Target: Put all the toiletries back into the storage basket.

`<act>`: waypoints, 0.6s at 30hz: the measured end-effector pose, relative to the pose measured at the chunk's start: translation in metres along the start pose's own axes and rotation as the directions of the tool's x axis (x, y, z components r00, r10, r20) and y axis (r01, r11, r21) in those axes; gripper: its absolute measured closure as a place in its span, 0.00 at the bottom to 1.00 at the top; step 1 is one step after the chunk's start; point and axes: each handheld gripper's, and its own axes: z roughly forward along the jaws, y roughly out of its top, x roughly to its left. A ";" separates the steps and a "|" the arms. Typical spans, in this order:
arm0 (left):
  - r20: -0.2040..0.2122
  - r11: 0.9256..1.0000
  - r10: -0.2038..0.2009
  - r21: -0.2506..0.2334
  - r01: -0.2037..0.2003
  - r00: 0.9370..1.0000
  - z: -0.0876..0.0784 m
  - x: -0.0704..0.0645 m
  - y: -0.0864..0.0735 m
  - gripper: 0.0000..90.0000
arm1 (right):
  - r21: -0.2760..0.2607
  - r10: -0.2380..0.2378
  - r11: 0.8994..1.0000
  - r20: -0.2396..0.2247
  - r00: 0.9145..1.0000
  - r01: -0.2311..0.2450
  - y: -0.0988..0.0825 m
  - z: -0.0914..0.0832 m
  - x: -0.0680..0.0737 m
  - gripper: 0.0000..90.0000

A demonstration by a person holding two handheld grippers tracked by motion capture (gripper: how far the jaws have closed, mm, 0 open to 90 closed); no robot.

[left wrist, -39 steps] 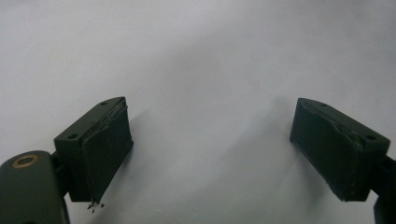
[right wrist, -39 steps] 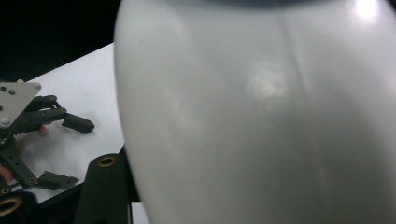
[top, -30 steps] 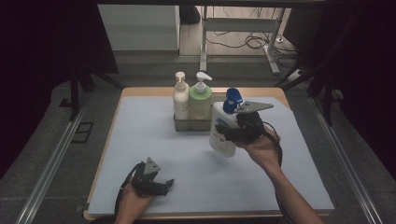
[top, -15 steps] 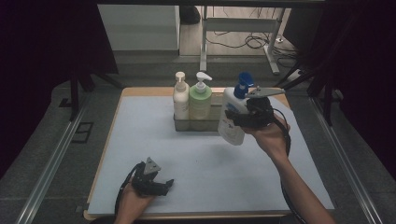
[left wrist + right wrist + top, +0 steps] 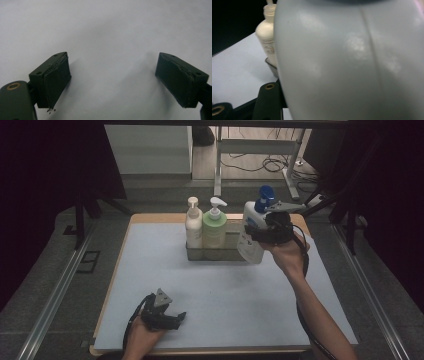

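Since a moment ago the right gripper (image 5: 270, 231) has carried the white bottle with the blue pump (image 5: 252, 231) up and back toward the far end of the counter (image 5: 150, 270), so it now hangs tilted just beside the right end of the clear tray (image 5: 212, 254). Its jaws are clenched on the bottle's body; in the right gripper view that pale body (image 5: 352, 65) sits right up against the camera.

By my reckoning the step in hand is loading this bottle into the tray's open right slot. The next move calls for bringing it upright, lining its base over the gap next to the green bottle (image 5: 215, 227), and lowering it without knocking its neighbours.

Largest to smallest: 1 counter with a pale mat, 1 tray, 3 pump bottles (1 cream-white (image 5: 193, 225), 1 green, 1 white with blue pump), 2 grippers.

Down at the near edge, the left gripper (image 5: 167, 316) rests on the mat, its jaws spread wide with nothing between them, as the left gripper view shows.
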 end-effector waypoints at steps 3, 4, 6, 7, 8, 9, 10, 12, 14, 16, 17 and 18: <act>0.000 1.000 -0.004 0.000 0.004 1.000 0.000 0.000 0.000 0.14 | -0.001 0.004 1.000 0.013 1.000 -0.004 0.003 0.006 -0.003 0.45; 0.000 1.000 -0.003 0.000 0.003 1.000 0.000 0.000 0.000 0.14 | -0.002 0.004 1.000 0.016 1.000 -0.004 0.004 0.008 -0.003 0.45; 0.000 1.000 -0.001 0.000 0.001 1.000 0.000 0.000 0.000 0.14 | -0.006 0.008 1.000 0.023 1.000 -0.008 0.006 0.012 -0.004 0.45; 0.000 1.000 0.000 0.000 0.000 1.000 0.000 0.000 0.000 0.14 | -0.006 0.011 1.000 0.027 1.000 -0.010 0.006 0.013 -0.005 0.45; 0.000 1.000 0.000 0.000 0.000 1.000 0.000 0.000 0.000 0.14 | -0.006 0.012 1.000 0.031 0.999 -0.012 0.007 0.015 -0.006 0.45; 0.000 1.000 -0.001 0.000 0.001 1.000 0.000 0.000 0.000 0.14 | -0.005 0.015 1.000 0.034 0.999 -0.014 0.008 0.017 -0.006 0.45; 0.000 1.000 -0.001 0.000 0.001 1.000 0.000 0.000 0.000 0.14 | -0.005 0.018 1.000 0.037 0.999 -0.017 0.009 0.019 -0.007 0.45; 0.000 1.000 -0.001 0.000 0.001 1.000 0.000 0.000 0.000 0.14 | -0.007 0.022 1.000 0.043 0.999 -0.022 0.011 0.022 -0.008 0.45; 0.000 1.000 -0.001 0.000 0.001 1.000 0.000 0.000 0.000 0.14 | -0.009 0.032 0.999 0.049 0.998 -0.031 0.013 0.025 -0.011 0.45; 0.000 1.000 -0.001 0.000 0.001 1.000 0.000 0.000 0.000 0.14 | -0.013 0.038 0.999 0.057 0.998 -0.037 0.015 0.028 -0.012 0.45; 0.000 1.000 -0.001 0.000 0.001 1.000 0.000 0.000 0.000 0.14 | -0.013 0.040 0.999 0.058 0.998 -0.039 0.016 0.029 -0.013 0.45; 0.000 1.000 -0.001 0.000 0.001 1.000 0.000 0.000 0.000 0.14 | -0.012 0.041 0.999 0.064 0.997 -0.040 0.017 0.031 -0.014 0.45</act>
